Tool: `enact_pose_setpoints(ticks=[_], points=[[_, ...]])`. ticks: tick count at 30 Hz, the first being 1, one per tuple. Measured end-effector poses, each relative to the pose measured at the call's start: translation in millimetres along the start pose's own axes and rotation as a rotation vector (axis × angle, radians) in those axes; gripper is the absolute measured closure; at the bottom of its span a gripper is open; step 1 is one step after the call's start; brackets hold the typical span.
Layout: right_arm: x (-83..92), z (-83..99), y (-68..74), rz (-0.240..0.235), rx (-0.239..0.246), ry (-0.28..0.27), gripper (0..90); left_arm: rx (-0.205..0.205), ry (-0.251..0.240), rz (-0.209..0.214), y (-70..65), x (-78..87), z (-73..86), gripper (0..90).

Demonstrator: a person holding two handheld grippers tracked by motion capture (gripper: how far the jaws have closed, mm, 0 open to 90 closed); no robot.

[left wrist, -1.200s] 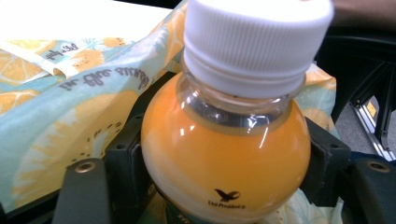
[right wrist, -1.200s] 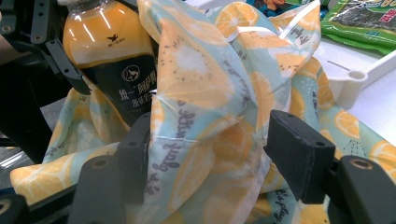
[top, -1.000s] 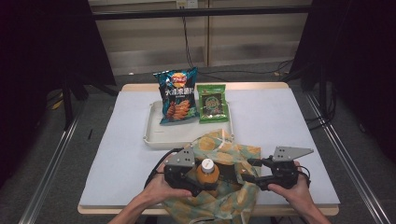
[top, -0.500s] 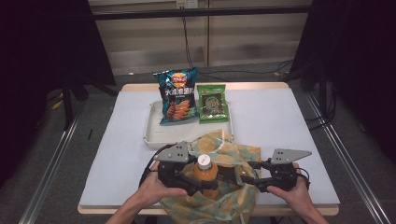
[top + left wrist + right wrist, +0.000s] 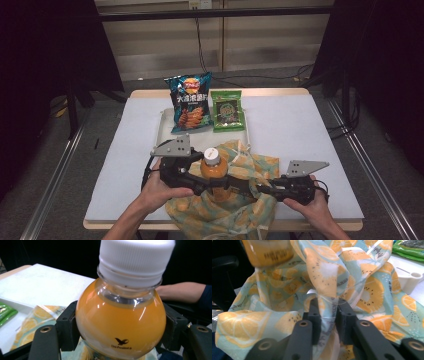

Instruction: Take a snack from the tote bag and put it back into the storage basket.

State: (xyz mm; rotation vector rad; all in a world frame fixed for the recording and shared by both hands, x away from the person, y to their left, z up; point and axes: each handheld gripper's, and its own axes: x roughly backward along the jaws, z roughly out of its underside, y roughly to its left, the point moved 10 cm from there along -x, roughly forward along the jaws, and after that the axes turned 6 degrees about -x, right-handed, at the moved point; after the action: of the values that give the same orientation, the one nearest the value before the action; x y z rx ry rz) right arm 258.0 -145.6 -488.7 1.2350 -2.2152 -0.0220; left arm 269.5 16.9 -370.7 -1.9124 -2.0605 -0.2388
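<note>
Left claw (image 5: 212, 184) clamped on the orange juice bottle (image 5: 212, 172), lifted up out of the fruit-print bag (image 5: 235, 210) at 6 o'clock on the desk (image 5: 285, 125). Right claw (image 5: 325, 315) just closed on the bag's fabric, pinning it. Bottle nearly free.

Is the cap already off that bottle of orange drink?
No, the left gripper view shows a white cap sitting closed on the neck of the orange bottle.
</note>
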Motion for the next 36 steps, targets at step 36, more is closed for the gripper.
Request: enact_pose_setpoints(ticks=[36], points=[[-0.3, 1.3, 2.3, 0.004, 0.028, -0.001, 50.8, 0.139, -0.025, -0.398, 98.1, 44.9, -21.3, 30.4]])
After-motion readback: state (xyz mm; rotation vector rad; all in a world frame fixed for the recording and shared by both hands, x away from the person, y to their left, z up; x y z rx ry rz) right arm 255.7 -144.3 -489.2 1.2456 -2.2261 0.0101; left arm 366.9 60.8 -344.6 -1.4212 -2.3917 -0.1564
